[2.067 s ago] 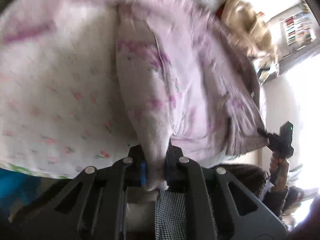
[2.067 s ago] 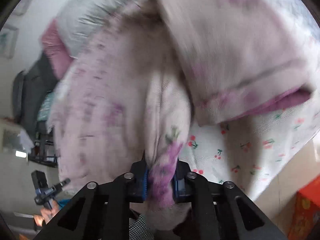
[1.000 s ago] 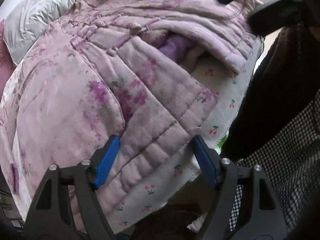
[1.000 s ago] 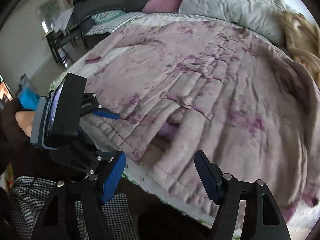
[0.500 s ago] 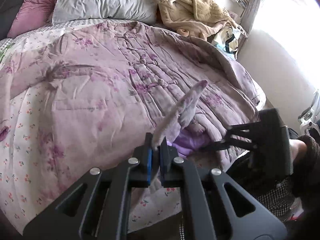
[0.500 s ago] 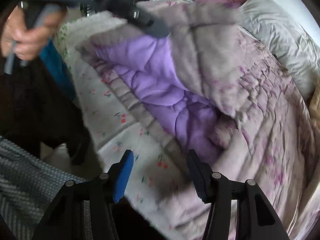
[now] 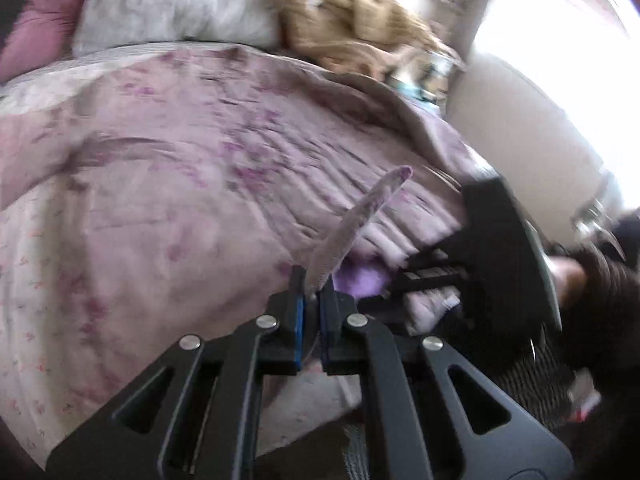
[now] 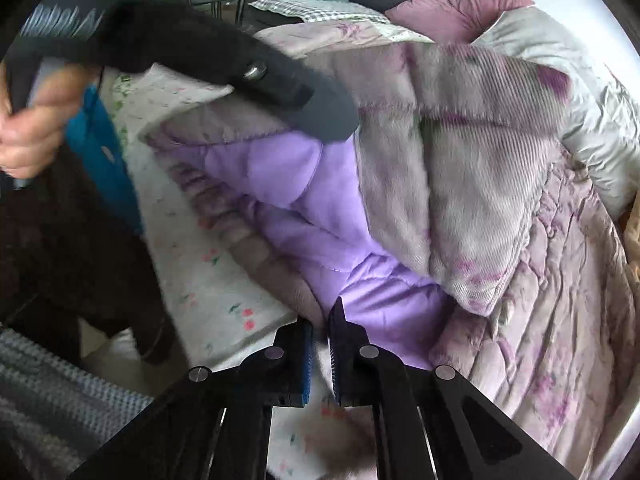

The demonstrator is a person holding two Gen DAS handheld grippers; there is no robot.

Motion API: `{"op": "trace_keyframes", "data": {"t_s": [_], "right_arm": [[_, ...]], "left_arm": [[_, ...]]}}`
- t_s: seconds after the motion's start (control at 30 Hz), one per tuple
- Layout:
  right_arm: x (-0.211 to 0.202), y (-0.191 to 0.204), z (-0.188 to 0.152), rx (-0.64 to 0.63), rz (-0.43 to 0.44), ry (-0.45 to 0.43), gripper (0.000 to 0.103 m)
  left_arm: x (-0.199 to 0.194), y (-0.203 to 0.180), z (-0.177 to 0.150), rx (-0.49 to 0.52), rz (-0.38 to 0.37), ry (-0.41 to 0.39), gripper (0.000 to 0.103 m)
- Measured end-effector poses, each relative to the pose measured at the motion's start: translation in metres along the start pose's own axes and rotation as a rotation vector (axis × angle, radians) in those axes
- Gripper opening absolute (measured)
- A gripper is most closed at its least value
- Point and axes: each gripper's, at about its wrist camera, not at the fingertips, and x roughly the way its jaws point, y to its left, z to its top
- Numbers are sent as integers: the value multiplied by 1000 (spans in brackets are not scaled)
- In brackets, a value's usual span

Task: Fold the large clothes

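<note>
Two grippers pinch the near edge of the big pink coat [image 7: 192, 152] lying on the bed [image 8: 208, 272], the left gripper [image 7: 313, 300] lifting a flap and the right gripper [image 8: 320, 336] clamped beside the purple lining [image 8: 288, 184], probably to fold it.

Both wrist cameras look down, close over the near bed edge, sharing the quilted jacket [image 7: 168, 168] [image 8: 480, 184].
</note>
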Motion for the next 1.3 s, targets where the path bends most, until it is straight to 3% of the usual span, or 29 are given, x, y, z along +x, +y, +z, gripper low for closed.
{"op": "trace_keyframes", "data": {"t_s": [0.07,0.1,0.17,0.23,0.3,0.33,0.4,0.47,0.57,0.67,0.73,0.83,0.93,1.03,1.1,1.13,1.17,1.2,1.3], "right_arm": [[5,-11,-7,57,87,62,8],[6,-16,-12,106,201,103,8],[-1,-17,-21,108,283,107,10],[-18,-22,-35,105,320,84,12],[-31,-37,-46,160,325,69,12],[-38,-48,-50,194,304,57,13],[-45,-76,-56,246,266,39,13],[-51,-100,-58,304,233,8,13],[-57,-114,-58,367,208,-39,13],[-42,-122,-46,408,189,-35,14],[-24,-132,-39,443,188,-17,14],[-2,-124,-30,476,193,-20,14],[7,-131,-30,500,199,-20,15],[3,-126,-17,469,169,-25,17],[-3,-127,-7,461,160,-55,26],[-7,-129,-3,470,157,-73,49],[-11,-131,1,486,152,-94,82],[-14,-135,6,505,143,-122,90],[-23,-145,21,553,135,-172,90]], "left_arm": [[17,-11,-12,39,-61,97,7],[31,-19,-22,81,-54,168,7],[50,-32,-41,170,-3,266,8],[64,-40,-57,233,-27,374,9],[71,-47,-69,232,-141,495,10],[69,-53,-71,267,-137,498,14],[59,-62,-66,332,-101,438,29],[49,-60,-52,310,-102,356,53],[39,-44,-27,186,-103,232,61],[49,-22,-11,98,-12,174,62],[66,-8,-11,51,60,199,62],[83,2,-21,13,61,265,64],[80,-13,-26,90,89,266,72],[58,-13,-20,35,79,242,75],[29,3,-11,-53,121,152,87],[19,9,-8,-81,148,123,93],[4,23,-3,-131,202,77,94],[-9,39,4,-177,272,40,94],[-28,81,18,-257,435,14,95]]}}
